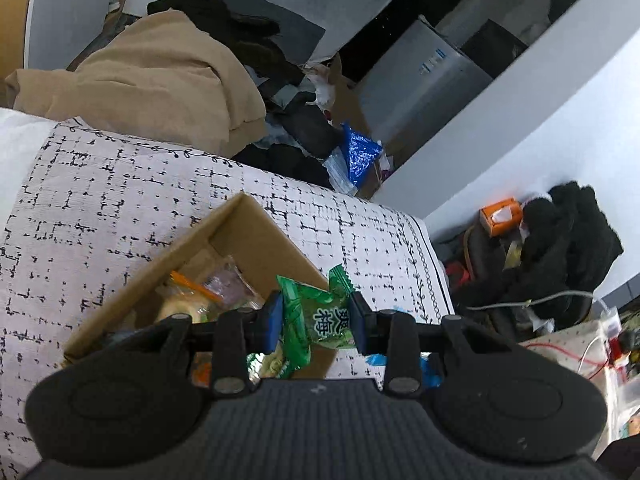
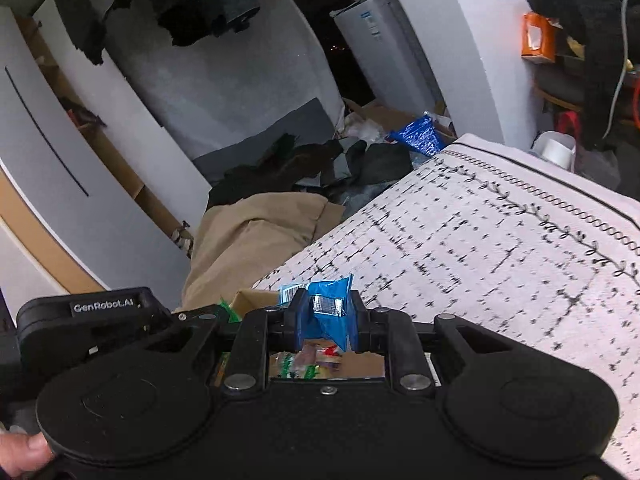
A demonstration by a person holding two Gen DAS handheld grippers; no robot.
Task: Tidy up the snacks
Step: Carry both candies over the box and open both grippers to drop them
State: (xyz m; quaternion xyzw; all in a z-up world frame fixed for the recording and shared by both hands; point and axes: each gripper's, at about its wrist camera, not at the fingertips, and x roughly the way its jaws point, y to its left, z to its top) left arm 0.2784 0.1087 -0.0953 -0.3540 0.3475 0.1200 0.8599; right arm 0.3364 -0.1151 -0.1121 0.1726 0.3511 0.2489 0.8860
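The left hand-held gripper (image 1: 316,322) is pinching a green snack packet (image 1: 310,316) between its blue pads, and the right hand-held gripper (image 2: 325,322) is pinching a blue snack packet (image 2: 330,312) the same way. Both packets hang clear of the bed (image 1: 120,200), whose cover is white with a black broken-grid print and a leafy vine border along its edge. Beyond the bed's far edge lies a tan blanket (image 1: 160,84) among dark clothes (image 1: 288,132), with a shiny blue bag (image 1: 362,156) near the far corner. An open cardboard box (image 1: 256,236) sits on the bed, inward from the vine-bordered edge; the green packet is held just above the box's near corner. Inside the box lie several wrapped snacks (image 1: 204,292). In the right wrist view, part of the box rim shows just beyond the gripper, with the blue packet in front of it.
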